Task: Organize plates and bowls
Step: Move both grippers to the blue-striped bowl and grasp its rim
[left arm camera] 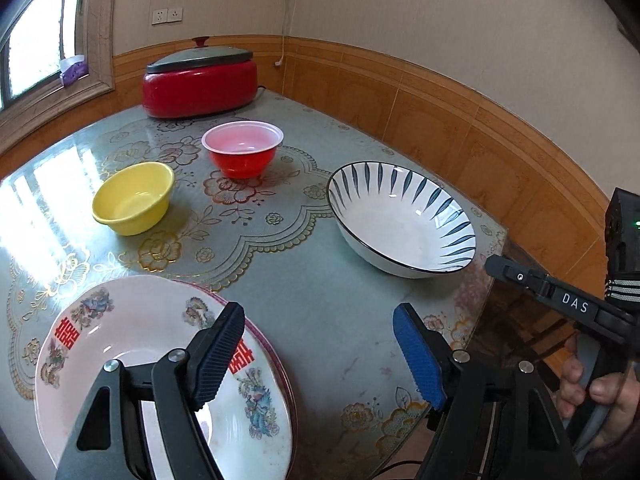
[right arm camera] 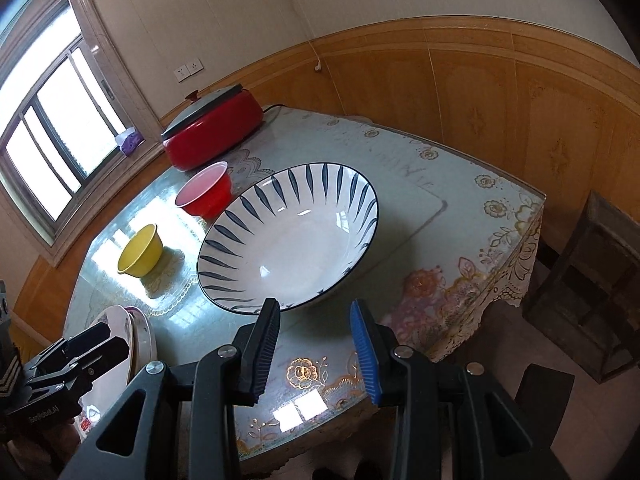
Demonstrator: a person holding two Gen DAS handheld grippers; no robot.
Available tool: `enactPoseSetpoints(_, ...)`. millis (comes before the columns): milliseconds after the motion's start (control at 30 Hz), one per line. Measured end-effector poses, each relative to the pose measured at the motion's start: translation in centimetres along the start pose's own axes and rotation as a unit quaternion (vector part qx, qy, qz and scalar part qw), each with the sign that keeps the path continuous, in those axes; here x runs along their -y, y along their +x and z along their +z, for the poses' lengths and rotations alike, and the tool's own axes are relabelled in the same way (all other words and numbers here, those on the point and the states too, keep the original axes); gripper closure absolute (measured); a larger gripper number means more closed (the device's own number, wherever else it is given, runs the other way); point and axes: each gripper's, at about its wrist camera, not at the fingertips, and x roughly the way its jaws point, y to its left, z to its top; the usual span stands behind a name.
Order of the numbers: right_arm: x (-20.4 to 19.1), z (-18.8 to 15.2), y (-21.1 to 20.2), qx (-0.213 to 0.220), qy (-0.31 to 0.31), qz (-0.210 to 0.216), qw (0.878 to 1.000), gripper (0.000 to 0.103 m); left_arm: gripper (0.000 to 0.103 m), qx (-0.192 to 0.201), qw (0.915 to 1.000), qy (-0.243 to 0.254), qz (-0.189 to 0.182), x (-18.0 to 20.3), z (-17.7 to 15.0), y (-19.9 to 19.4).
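Note:
A large white bowl with blue stripes [left arm camera: 404, 220] [right arm camera: 292, 236] sits near the table's right edge. A red bowl [left arm camera: 243, 153] [right arm camera: 206, 194] and a yellow bowl [left arm camera: 134, 197] [right arm camera: 141, 250] stand further back left. A floral white plate [left arm camera: 120, 344] [right arm camera: 120, 328] lies on another plate at the front left. My left gripper [left arm camera: 320, 356] is open, its left finger over the plate's right rim. My right gripper [right arm camera: 316, 352] is open and empty, just in front of the striped bowl.
A red electric pot with a grey lid [left arm camera: 200, 80] [right arm camera: 212, 136] stands at the table's far corner. The glass-topped table [left arm camera: 320, 280] ends close to the right, by a tiled wall. A dark wooden stand [right arm camera: 588, 300] is on the floor at right.

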Motion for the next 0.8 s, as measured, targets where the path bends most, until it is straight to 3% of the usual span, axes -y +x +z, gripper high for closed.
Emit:
enactPoseSetpoints(200, -1.0, -0.2, 0.1, -0.001, 0.002, -0.014, 1.000, 0.067, 0.028, -0.002, 0.9996, 0.006, -0.028, -0.9, -0.1, 0.2)
enactPoseSetpoints(300, -0.7, 0.3, 0.2, 0.002, 0.007, -0.016, 1.000, 0.067, 0.033, -0.001, 0.9993, 0.005, -0.036, -1.3, -0.1, 0.5)
enactPoseSetpoints(567, 2.8, 6.6, 1.9, 0.016, 0.015, -0.013, 1.000, 0.065, 0.037, 0.001, 0.9996, -0.011, -0.024, -1.2, 1.6, 1.7)
enactPoseSetpoints(667, 4.2, 9.6, 4.2, -0.007, -0.002, -0.005, 1.000, 0.065, 0.037, 0.006, 0.9995, -0.027, -0.018, -0.7, 2.9, 2.6)
enactPoseSetpoints(800, 5.8, 12.2, 8.2, -0.063, -0.025, 0.036, 0.997, 0.065, 0.046, 0.008, 0.9990, -0.044, -0.003, 0.4, 4.6, 4.4)
